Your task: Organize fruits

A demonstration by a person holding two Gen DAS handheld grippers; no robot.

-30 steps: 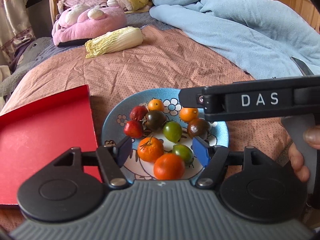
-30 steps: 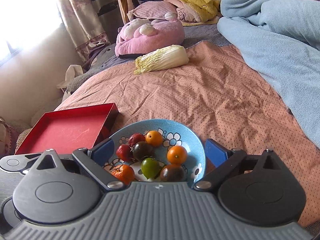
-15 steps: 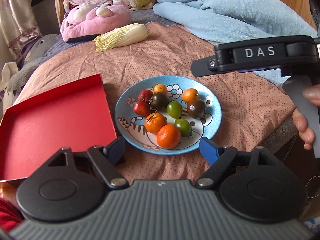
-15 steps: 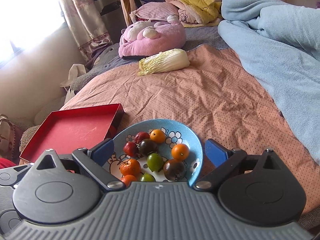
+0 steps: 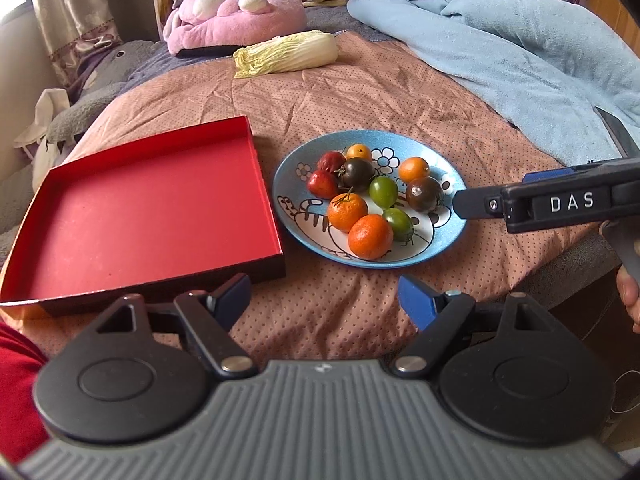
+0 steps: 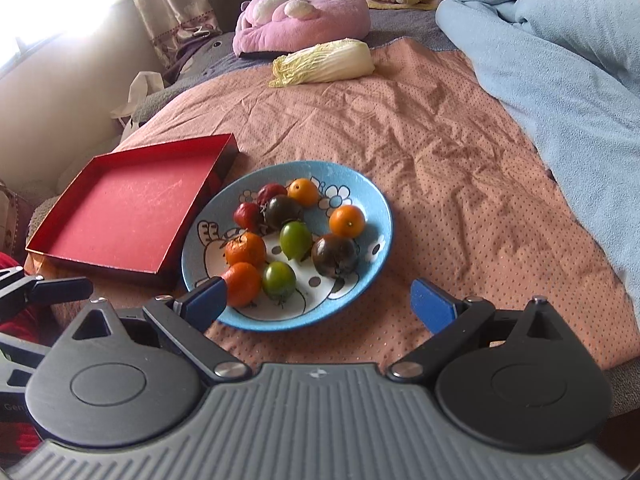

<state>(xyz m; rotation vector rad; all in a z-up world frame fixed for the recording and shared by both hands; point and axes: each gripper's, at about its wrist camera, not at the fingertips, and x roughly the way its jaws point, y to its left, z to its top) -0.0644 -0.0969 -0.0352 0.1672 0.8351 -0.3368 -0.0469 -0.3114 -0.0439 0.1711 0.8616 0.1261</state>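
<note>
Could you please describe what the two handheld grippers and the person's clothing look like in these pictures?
Both are alike: the left gripper and the right gripper have a ribbed grey body, two round black discs, black linkage arms with silver pins, and blue pads. Seen side-on, the right one carries white letters "DAS" on black. A red garment shows at the left edge.

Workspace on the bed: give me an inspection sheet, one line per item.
Surface: pinkish dotted bedspread, wrinkled.
Job's things: blue plate holding ten small fruits, orange, green, red and dark; red tray beside it, nothing in it.
Clutter: napa cabbage, pink plush cushion, light blue blanket.
Grippers: left gripper open, holding nothing, short of the plate; right gripper open, holding nothing, one finger over the plate's near rim.
Cables: nothing seen.
Surroundings: curtain, bright window light.
</note>
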